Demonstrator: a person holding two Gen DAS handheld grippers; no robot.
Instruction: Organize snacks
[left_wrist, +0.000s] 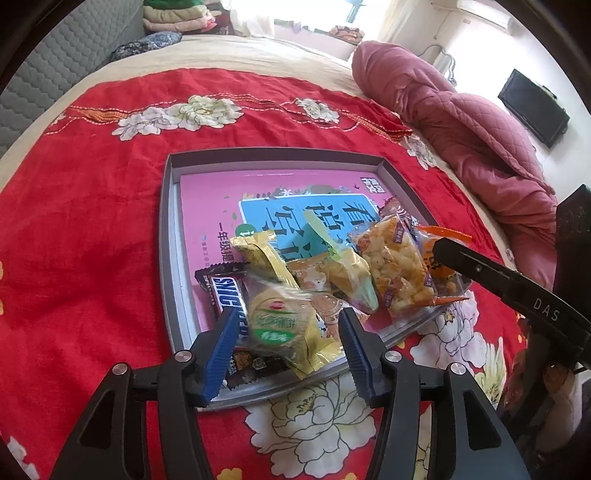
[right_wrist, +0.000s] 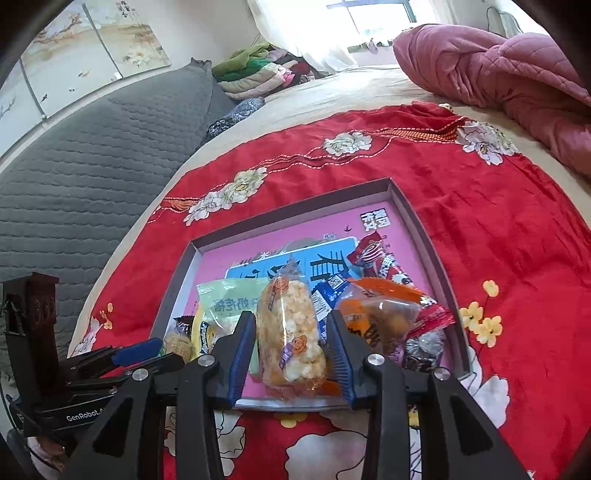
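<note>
A shallow grey box (left_wrist: 166, 221) (right_wrist: 439, 254) lined with a pink booklet lies on a red flowered cloth and holds a pile of wrapped snacks at its near end. My left gripper (left_wrist: 288, 317) is open, its blue fingers on either side of a yellow-green wrapped cake (left_wrist: 284, 321), beside a Snickers bar (left_wrist: 225, 295). My right gripper (right_wrist: 291, 325) is open around a clear-wrapped puffed rice bar (right_wrist: 291, 332), which also shows in the left wrist view (left_wrist: 395, 273). An orange packet (right_wrist: 380, 314) and a pale green packet (right_wrist: 229, 302) lie on either side.
The red cloth (left_wrist: 92, 240) covers a beige bed. A pink quilt (left_wrist: 461, 129) is heaped at the far right. A grey padded headboard (right_wrist: 92, 166) and folded clothes (right_wrist: 258, 70) stand at the back left. The left gripper's body (right_wrist: 92, 373) sits close to my right gripper.
</note>
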